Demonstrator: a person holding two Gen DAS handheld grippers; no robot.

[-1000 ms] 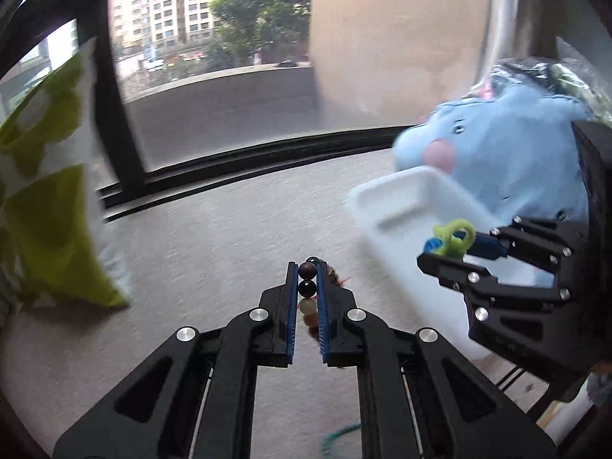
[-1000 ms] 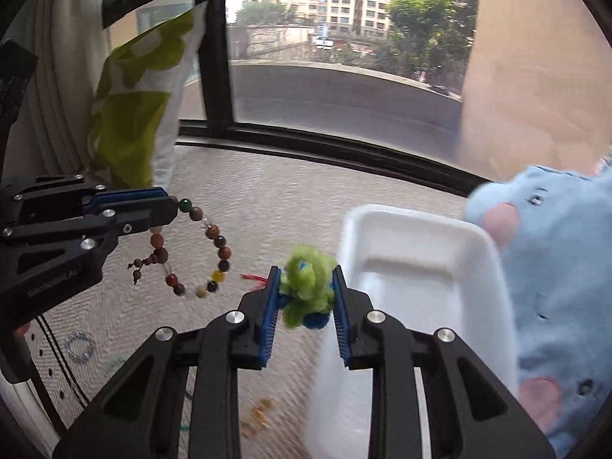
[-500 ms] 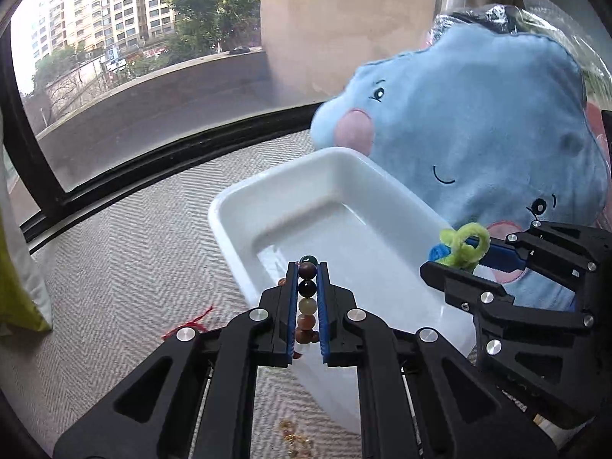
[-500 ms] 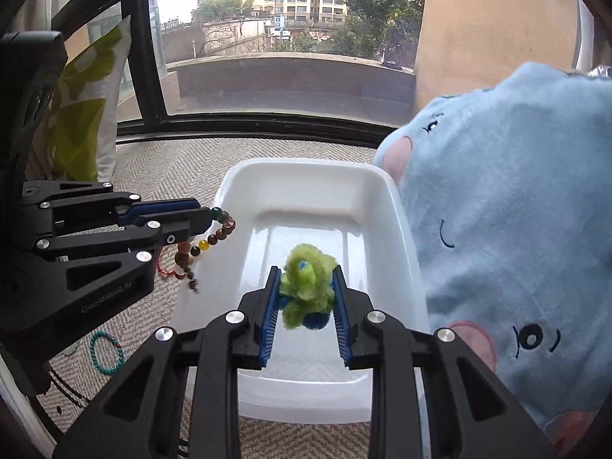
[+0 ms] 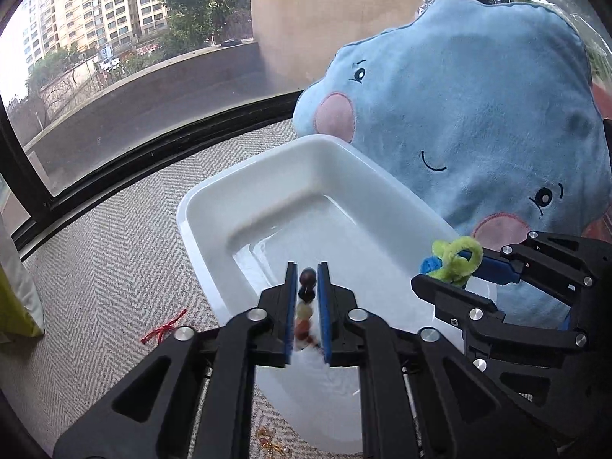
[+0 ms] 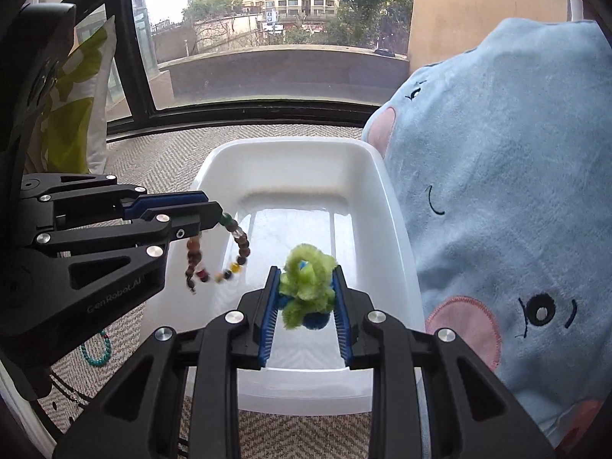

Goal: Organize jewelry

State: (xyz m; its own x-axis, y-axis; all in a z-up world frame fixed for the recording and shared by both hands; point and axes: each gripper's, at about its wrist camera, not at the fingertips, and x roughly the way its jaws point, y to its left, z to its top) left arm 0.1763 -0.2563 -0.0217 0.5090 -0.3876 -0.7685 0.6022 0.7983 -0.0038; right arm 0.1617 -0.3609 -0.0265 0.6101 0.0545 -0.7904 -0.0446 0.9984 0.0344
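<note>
White tray (image 6: 394, 229): set beside blue plush cushion (image 6: 516, 191).
Left gripper (image 5: 306, 294): closed on beaded bracelet (image 6: 229, 252), over tray.
Right gripper (image 6: 306, 298): clamped on green fuzzy ornament (image 6: 306, 287).

A string of mixed brown, clear and coloured beads, the beaded bracelet (image 6: 229, 246), hangs in a loop over the white tray (image 6: 397, 229); a fuzzy green-and-blue pipe-cleaner ornament (image 6: 306, 287) sits above the tray's near end. A teal bead bracelet (image 6: 97, 350) lies on the herringbone fabric beside the tray.

L gripper (image 5: 306, 287) & R gripper (image 6: 305, 290) both clamped, side by side.
</note>
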